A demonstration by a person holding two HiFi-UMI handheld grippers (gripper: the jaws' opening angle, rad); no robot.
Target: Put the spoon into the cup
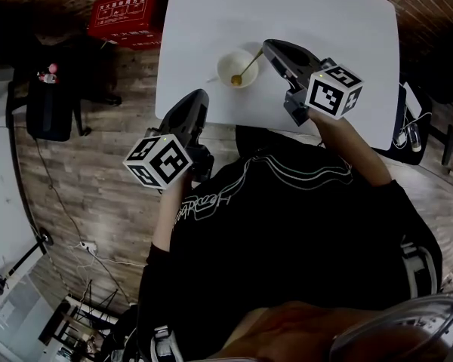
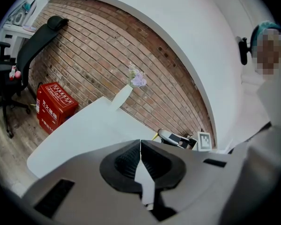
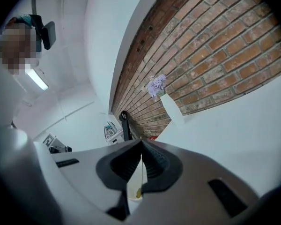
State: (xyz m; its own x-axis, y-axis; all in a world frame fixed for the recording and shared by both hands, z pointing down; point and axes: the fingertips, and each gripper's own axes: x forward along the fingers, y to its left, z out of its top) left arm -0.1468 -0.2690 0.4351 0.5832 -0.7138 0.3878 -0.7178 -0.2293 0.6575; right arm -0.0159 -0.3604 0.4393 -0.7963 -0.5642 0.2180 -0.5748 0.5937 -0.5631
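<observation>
A white cup [image 1: 236,68] stands near the front edge of the white table [image 1: 325,21]. A gold spoon [image 1: 248,68] lies in it, bowl down and handle slanting up to the right. My right gripper [image 1: 268,47] is at the handle's top end and looks shut on it. In the right gripper view the thin spoon [image 3: 140,182] runs down between the jaws of the right gripper [image 3: 141,142] into the cup [image 3: 132,193]. My left gripper [image 1: 200,96] hangs off the table's front edge, left of the cup. The left gripper [image 2: 140,142] is shut with nothing in it.
A red box [image 1: 128,13] sits on the wooden floor left of the table. A white vase with purple flowers [image 2: 124,95] stands at the table's far side by the brick wall. A black office chair [image 2: 33,46] is further left.
</observation>
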